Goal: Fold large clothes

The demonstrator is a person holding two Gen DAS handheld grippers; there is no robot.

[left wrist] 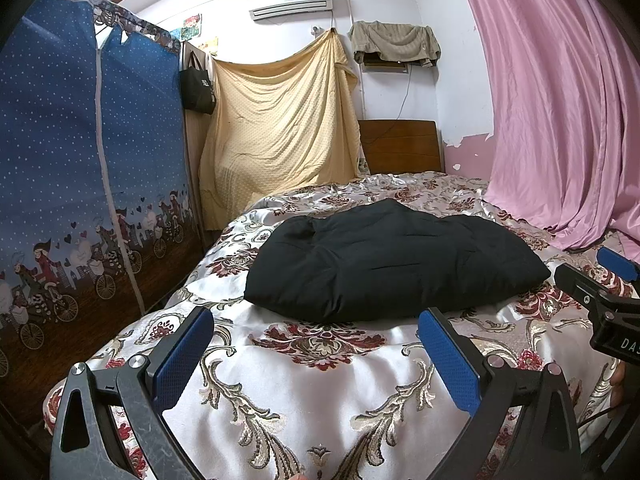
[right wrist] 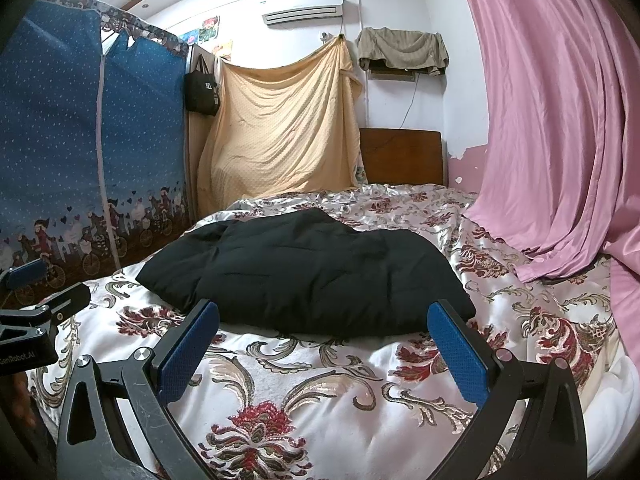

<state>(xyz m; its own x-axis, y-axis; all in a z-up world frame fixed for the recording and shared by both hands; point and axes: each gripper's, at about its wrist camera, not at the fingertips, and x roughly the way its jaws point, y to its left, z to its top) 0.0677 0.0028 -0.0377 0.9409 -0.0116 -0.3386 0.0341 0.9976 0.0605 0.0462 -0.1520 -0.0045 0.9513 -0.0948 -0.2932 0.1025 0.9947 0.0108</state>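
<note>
A black padded garment (left wrist: 384, 264) lies in a folded, puffy bundle on the floral satin bedspread (left wrist: 320, 392); it also shows in the right wrist view (right wrist: 308, 280). My left gripper (left wrist: 316, 328) is open and empty, just short of the bundle's near edge. My right gripper (right wrist: 324, 320) is open and empty, its blue pads (right wrist: 460, 356) at the bundle's near edge, apart from the cloth. The right gripper shows at the right edge of the left wrist view (left wrist: 608, 288); the left gripper shows at the left edge of the right wrist view (right wrist: 36, 304).
A blue fabric wardrobe (left wrist: 80, 168) stands left of the bed. A yellow sheet (left wrist: 280, 120) hangs at the back beside a wooden headboard (left wrist: 400, 146). A pink curtain (left wrist: 560, 100) drapes onto the bed at right.
</note>
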